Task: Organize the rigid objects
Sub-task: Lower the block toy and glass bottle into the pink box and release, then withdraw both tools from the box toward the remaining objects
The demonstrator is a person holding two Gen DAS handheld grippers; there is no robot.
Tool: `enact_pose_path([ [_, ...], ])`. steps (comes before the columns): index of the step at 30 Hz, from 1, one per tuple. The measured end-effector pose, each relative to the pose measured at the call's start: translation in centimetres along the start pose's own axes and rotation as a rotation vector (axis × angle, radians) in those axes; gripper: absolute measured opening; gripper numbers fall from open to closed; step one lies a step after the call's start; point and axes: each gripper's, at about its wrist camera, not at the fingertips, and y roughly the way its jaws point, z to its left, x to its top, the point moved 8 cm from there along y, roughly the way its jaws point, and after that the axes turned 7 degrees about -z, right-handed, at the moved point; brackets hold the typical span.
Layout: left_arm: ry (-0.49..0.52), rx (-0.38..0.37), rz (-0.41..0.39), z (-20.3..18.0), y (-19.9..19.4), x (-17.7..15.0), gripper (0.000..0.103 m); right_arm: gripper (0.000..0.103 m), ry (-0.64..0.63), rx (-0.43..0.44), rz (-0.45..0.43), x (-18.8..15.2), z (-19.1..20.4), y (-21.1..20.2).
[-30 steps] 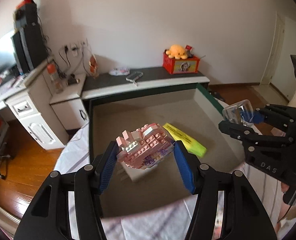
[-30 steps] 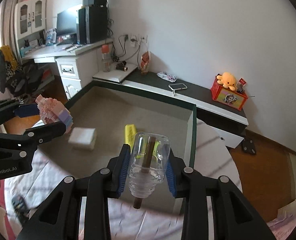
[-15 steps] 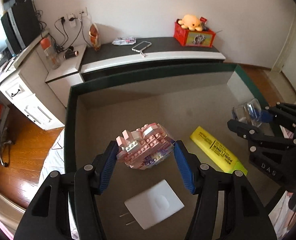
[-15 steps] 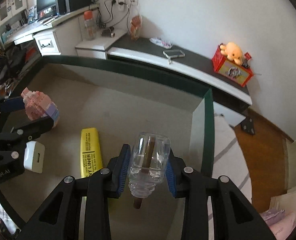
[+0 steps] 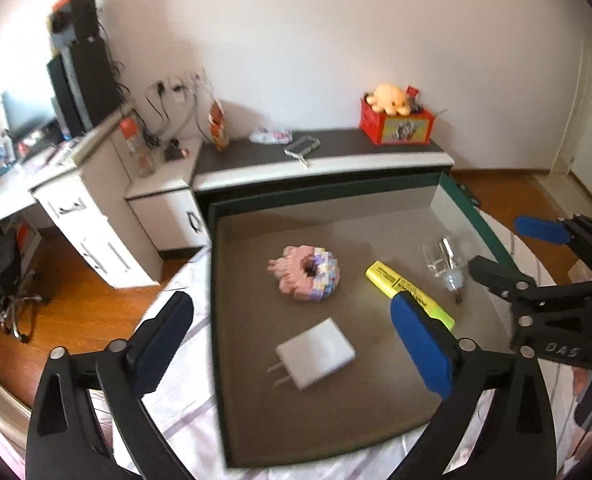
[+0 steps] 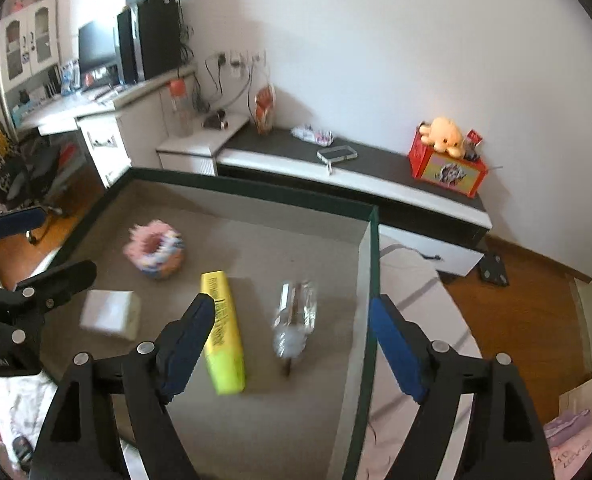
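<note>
both the left gripper (image 5: 291, 328) and the right gripper (image 6: 289, 340) have just been opening and stand apart with nothing between them, and in the tray (image 5: 336, 196) the clear-handled screwdriver (image 6: 293, 316), just right of the yellow highlighter (image 6: 221, 328), may roll into the wall, while the pink brick ring (image 5: 306, 272) looks settled

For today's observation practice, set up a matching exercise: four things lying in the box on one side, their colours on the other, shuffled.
Things:
1. brick model
2. highlighter
3. charger
4. bottle

Colours:
A. white
B. clear
C. pink
D. yellow

Pairs: 1-C, 2-D, 3-A, 4-B
</note>
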Motion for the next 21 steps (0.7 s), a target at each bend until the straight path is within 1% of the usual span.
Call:
enact_pose_path([
  [2, 0.012, 0.033, -0.042, 0.4, -2.4, -0.3, 0.102, 0.084, 0.002, 0.012, -0.027, -0.1, 0.5, -1.8],
  [4, 0.012, 0.047, -0.076, 0.8, -4.7, -0.8, 0.102, 0.088, -0.002, 0.014, -0.061, -0.3, 1.0, -3.9],
  [6, 0.003, 0.048, -0.108, 1.0, -7.3, -1.7, 0.102, 0.096, -0.002, 0.005, -0.093, -0.9, 1.2, -6.2],
  [7, 0.001, 0.047, -0.119, 1.0, -8.2, -1.9, 0.103, 0.103, -0.002, 0.004, -0.108, -1.2, 1.3, -7.3],
  [11, -0.012, 0.054, -0.17, 1.4, -12.8, -4.2, 0.103, 0.103, 0.004, -0.015, -0.176, -2.7, 1.7, -12.3],
  [14, -0.024, 0.06, -0.207, 1.2, -16.1, -6.1, 0.103, 0.103, 0.016, -0.027, -0.211, -4.0, 1.8, -15.2],
  [17, -0.044, 0.061, -0.232, 0.8, -18.8, -7.7, 0.103, 0.103, 0.023, -0.06, -0.263, -5.2, 2.0, -18.4],
  [19, -0.048, 0.083, -0.249, 0.6, -20.4, -8.7, 0.103, 0.103, 0.028, -0.082, -0.296, -6.2, 2.2, -20.3],
  [21, -0.051, 0.087, -0.271, 0.3, -22.2, -10.2, 0.103, 0.103, 0.032, -0.103, -0.31, -7.3, 2.3, -21.7],
])
